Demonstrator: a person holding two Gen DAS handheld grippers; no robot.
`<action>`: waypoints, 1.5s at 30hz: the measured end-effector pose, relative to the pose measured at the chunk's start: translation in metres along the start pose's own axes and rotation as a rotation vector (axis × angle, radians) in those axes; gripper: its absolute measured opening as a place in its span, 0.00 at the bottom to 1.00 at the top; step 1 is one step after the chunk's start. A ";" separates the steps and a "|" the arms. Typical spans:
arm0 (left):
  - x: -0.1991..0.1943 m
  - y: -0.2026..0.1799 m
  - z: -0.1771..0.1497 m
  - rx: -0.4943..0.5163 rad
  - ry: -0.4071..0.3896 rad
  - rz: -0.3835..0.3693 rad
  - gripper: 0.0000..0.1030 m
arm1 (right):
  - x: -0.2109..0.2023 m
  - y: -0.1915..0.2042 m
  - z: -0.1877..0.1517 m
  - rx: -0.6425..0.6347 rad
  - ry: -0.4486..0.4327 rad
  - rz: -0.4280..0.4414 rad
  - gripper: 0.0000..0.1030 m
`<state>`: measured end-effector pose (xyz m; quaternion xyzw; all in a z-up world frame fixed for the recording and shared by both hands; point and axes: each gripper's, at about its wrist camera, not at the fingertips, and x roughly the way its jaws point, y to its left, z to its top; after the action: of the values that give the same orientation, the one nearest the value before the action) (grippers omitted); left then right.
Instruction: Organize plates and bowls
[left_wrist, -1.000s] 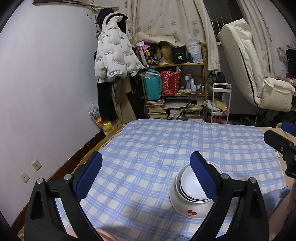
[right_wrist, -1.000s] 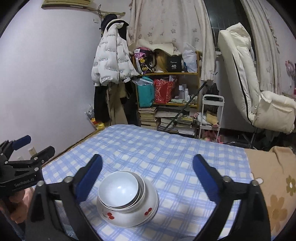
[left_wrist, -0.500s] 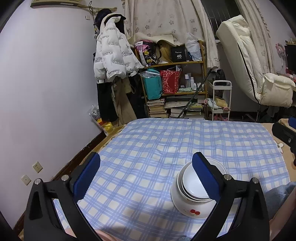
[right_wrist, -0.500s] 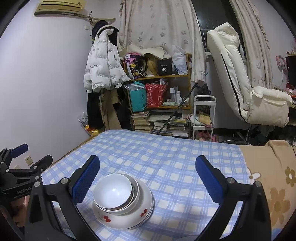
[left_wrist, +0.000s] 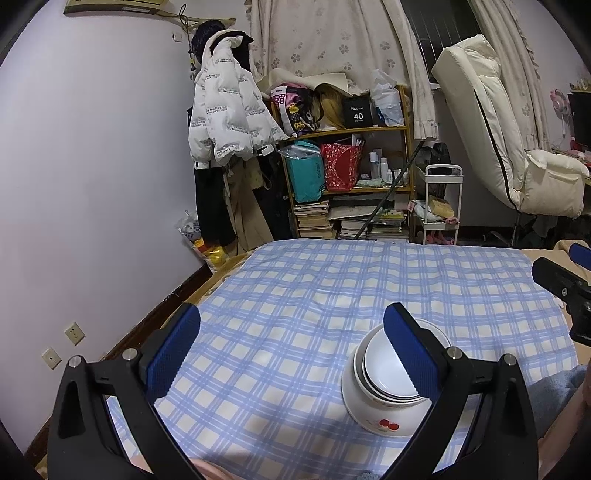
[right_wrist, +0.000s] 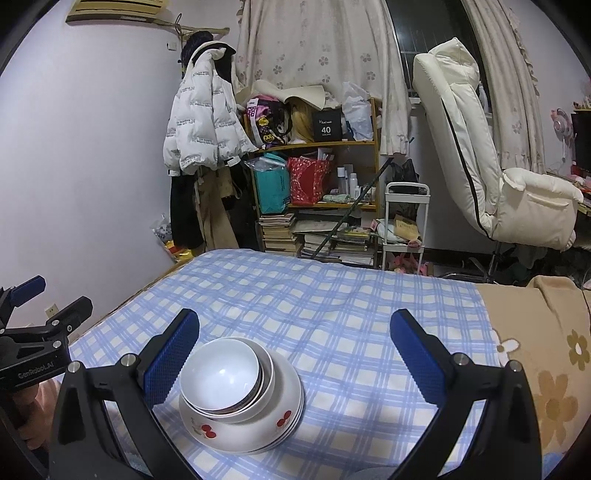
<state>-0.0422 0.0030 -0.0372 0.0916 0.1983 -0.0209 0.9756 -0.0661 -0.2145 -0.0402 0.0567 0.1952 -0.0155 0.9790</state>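
Observation:
A stack of nested white bowls (right_wrist: 236, 391) sits on the blue checked cloth (right_wrist: 332, 314); the biggest, lowest bowl has red cherry prints. In the left wrist view the stack (left_wrist: 384, 398) is partly hidden behind the right finger. My left gripper (left_wrist: 291, 350) is open and empty, above the cloth left of the stack; it also shows in the right wrist view (right_wrist: 40, 314). My right gripper (right_wrist: 295, 354) is open and empty, just above and right of the stack; part of it shows in the left wrist view (left_wrist: 565, 288).
A brown flowered blanket (right_wrist: 546, 350) lies right of the cloth. Beyond the bed stand a cluttered shelf (right_wrist: 314, 192), a hanging white jacket (right_wrist: 203, 129), a small white cart (right_wrist: 406, 221) and a cream recliner (right_wrist: 480, 166). The wall (left_wrist: 74, 184) is on the left.
Both grippers have risen and pulled back slightly from the stack, staying open. The bowls have not moved.

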 end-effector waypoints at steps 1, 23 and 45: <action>0.000 0.001 0.000 0.000 0.001 0.002 0.96 | 0.000 0.000 0.000 0.001 0.002 0.000 1.00; 0.002 0.004 0.003 0.006 0.007 -0.007 0.96 | 0.003 -0.005 -0.008 -0.002 0.018 -0.001 1.00; 0.002 0.001 0.002 0.010 0.007 -0.010 0.96 | 0.005 -0.010 -0.012 0.001 0.032 -0.001 1.00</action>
<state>-0.0395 0.0031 -0.0360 0.0957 0.2022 -0.0263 0.9743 -0.0671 -0.2231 -0.0543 0.0571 0.2108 -0.0153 0.9757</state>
